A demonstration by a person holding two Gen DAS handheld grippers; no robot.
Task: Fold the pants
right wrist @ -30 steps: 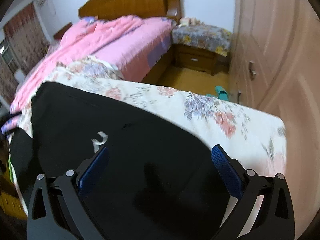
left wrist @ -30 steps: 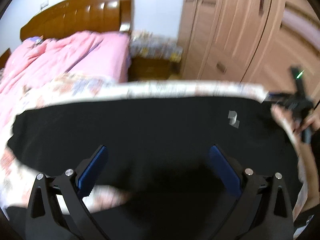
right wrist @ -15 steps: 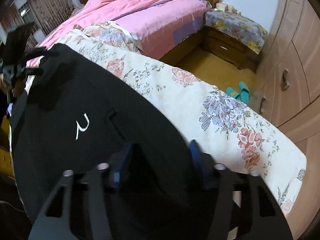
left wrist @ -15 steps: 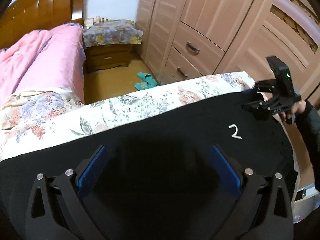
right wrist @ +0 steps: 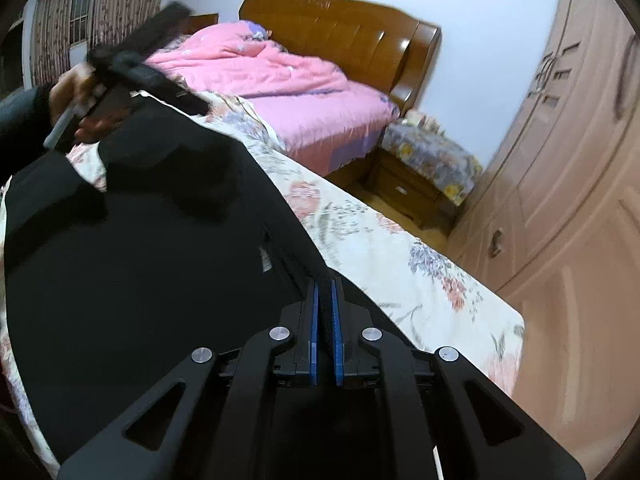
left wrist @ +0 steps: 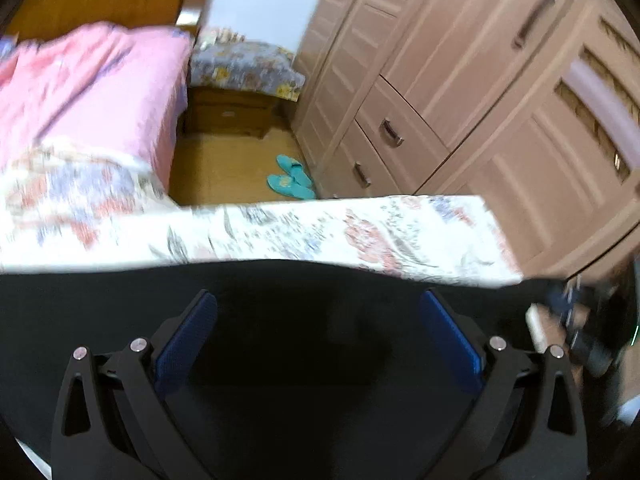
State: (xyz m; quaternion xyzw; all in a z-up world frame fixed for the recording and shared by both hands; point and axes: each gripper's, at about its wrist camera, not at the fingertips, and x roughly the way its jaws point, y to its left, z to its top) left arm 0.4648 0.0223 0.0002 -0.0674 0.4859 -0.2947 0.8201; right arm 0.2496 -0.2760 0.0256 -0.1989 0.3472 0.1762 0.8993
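Black pants (left wrist: 100,304) (right wrist: 140,260) lie spread on a floral-sheeted surface (left wrist: 320,232). In the left wrist view my left gripper (left wrist: 319,304) hovers over the dark cloth, open, its blue pads (left wrist: 186,340) wide apart with nothing pinched. The right wrist view shows my right gripper (right wrist: 325,284) shut on the pants at their far edge, black fabric squeezed between the blue pads (right wrist: 314,332). A hand carries the left gripper (right wrist: 132,68) above the pants' far left end. The right gripper (left wrist: 572,312) appears blurred at the left view's right edge.
A bed with a pink quilt (right wrist: 260,68) and wooden headboard (right wrist: 340,24) stands beyond. A nightstand (right wrist: 420,176) under a floral cover sits beside it. Wardrobe doors and drawers (left wrist: 460,100) fill the right. Green slippers (left wrist: 290,178) lie on the wooden floor.
My right gripper's jaws went from wide open to shut on the pants' edge, and its view swung. The left gripper stayed open and shifted along the pants.
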